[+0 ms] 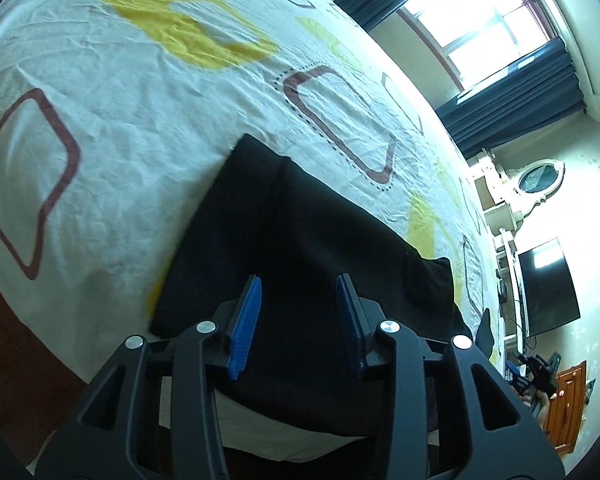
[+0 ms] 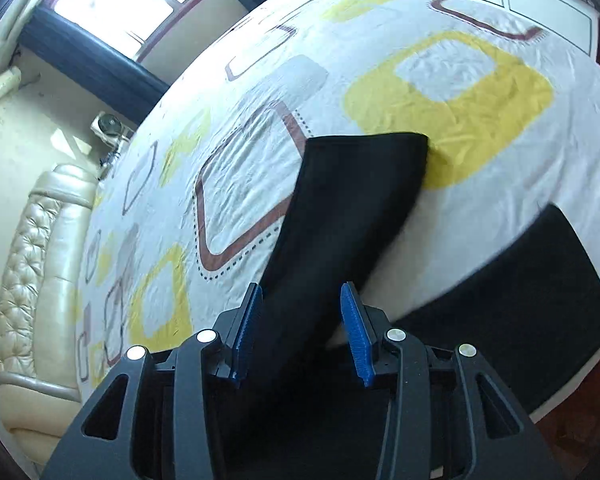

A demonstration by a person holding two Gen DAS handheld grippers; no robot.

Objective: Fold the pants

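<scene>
Black pants (image 1: 300, 240) lie on a bed with a white sheet (image 1: 120, 120) patterned in yellow and brown. In the left wrist view my left gripper (image 1: 298, 284) is open above the pants, its blue pads (image 1: 246, 324) spread apart with nothing between them. In the right wrist view one pant leg (image 2: 352, 200) stretches away across the sheet and a second black part (image 2: 540, 292) lies to the right. My right gripper (image 2: 300, 292) is open above the near end of that leg. The other gripper (image 1: 538, 376) shows small at the far right of the left wrist view.
A window with dark blue curtains (image 1: 512, 96) is beyond the bed. A dark TV screen (image 1: 548, 288) and shelves stand by the wall. A cream tufted headboard (image 2: 40, 260) runs along the bed's left side. Brown floor (image 1: 4, 320) shows beside the bed edge.
</scene>
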